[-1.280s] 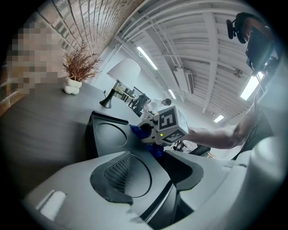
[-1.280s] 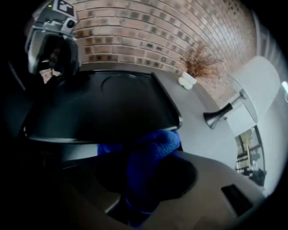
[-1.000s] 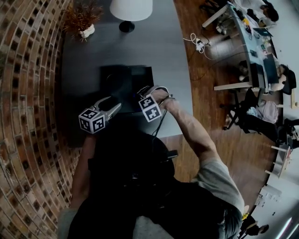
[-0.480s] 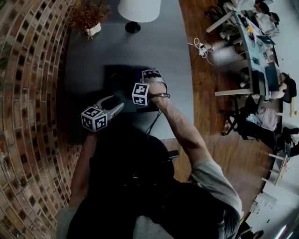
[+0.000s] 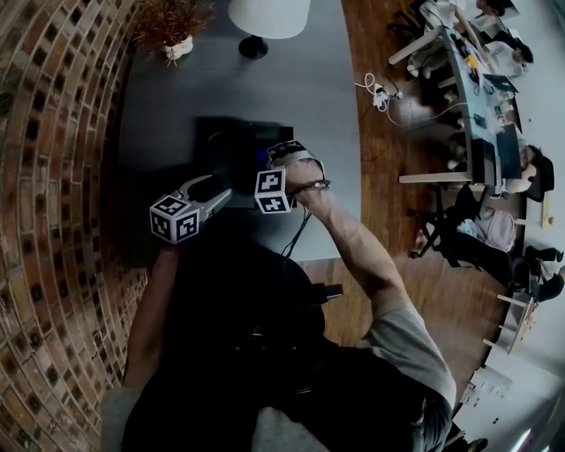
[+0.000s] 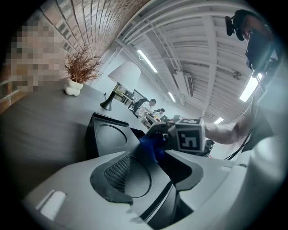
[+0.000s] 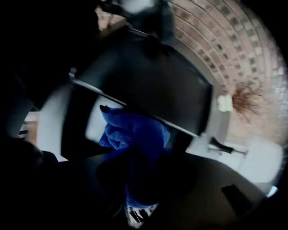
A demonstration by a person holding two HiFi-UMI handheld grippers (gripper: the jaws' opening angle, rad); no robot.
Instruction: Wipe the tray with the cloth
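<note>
1. Grey table point(image 5: 291, 79) is recorded as the work surface, set against a brick wall point(image 5: 53, 177). A white-shaded lamp point(image 5: 265, 18) and a dried plant point(image 5: 172, 22) stand at its far edge, well apart from the work.
2. The black tray point(image 5: 229, 146) is found on the table in front of the person. Its long side is judged to run across the person's front.
3. The left gripper point(image 5: 217, 188) is placed at the tray's near left corner. In the left gripper view the tray's edge fills the narrow gap between the jaws, and a clamp on it is judged, steadying the tray.
4. The right gripper point(image 5: 282, 157) is pointed steeply down over the tray's right part. Its jaws are closed on the blue cloth point(image 7: 135, 134), which is bunched and hangs out beyond the tips.
5. The governing relation is noted: the tray lies directly beneath the cloth, and the right hand is the nearer to the surface left to wipe. Contact between cloth and tray cannot be confirmed; the right gripper view is dark and blurred.
6. It is judged that strokes along the long side are called for, with the cloth pressed down.
7. Nothing is seen lying on the tray. The left gripper at the corner is the only thing in the sweep's path.
</note>
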